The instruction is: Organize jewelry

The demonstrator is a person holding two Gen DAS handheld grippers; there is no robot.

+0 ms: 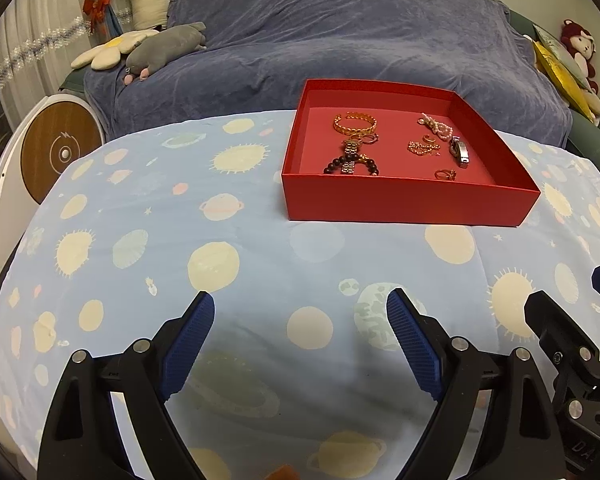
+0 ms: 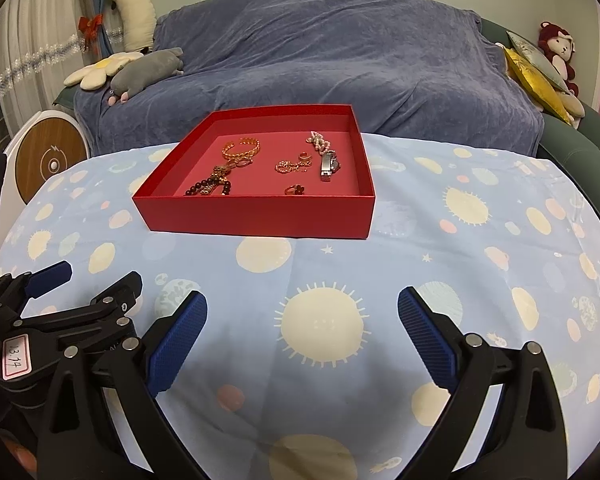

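Observation:
A shallow red box (image 1: 404, 200) (image 2: 256, 216) sits on the blue planet-print cloth and holds all the jewelry: a gold cuff bracelet (image 1: 355, 123) (image 2: 242, 149), a dark bead bracelet with a gold watch band (image 1: 350, 164) (image 2: 210, 186), a pearl string (image 1: 436, 126) (image 2: 320, 142), a gold chain (image 1: 420, 147) (image 2: 290, 167), a silver watch (image 1: 460, 151) (image 2: 329, 165) and a ring (image 1: 445, 175) (image 2: 295, 189). My left gripper (image 1: 300, 312) is open and empty, well short of the box. My right gripper (image 2: 302, 310) is open too, with nothing between its fingers.
The cloth (image 1: 140, 260) covers a table whose edge drops off at the left and right. Behind it stands a sofa under a blue throw (image 1: 340, 32) with plush toys. A round white-and-wood device (image 1: 56, 148) stands at the left. The right gripper (image 1: 576, 344) shows beside the left one.

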